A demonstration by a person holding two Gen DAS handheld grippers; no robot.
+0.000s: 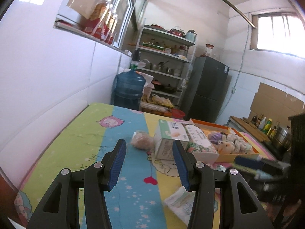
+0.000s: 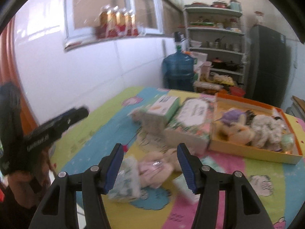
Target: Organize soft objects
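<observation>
My left gripper (image 1: 149, 164) is open over the colourful tablecloth (image 1: 91, 133), with nothing between its blue pads. Ahead of it lies a brownish soft bundle in clear wrap (image 1: 142, 139). My right gripper (image 2: 150, 168) is open too, hovering above a pink and beige plush toy (image 2: 156, 166) that lies beyond its fingertips, untouched. A soft tissue pack (image 2: 125, 181) lies beside the plush toy, by the left finger, and another pack (image 2: 183, 189) lies by the right finger. An orange tray (image 2: 247, 152) at the right holds several plush toys (image 2: 238, 129); the tray (image 1: 238, 155) also shows in the left wrist view.
A green-and-white box (image 1: 169, 139) and a floral tissue box (image 1: 200, 143) stand between the bundle and the tray. A tissue pack (image 1: 181, 200) lies near the table's front edge. A white tiled wall runs along the left. A water jug (image 1: 129, 89), shelves and a fridge (image 1: 207, 87) stand behind.
</observation>
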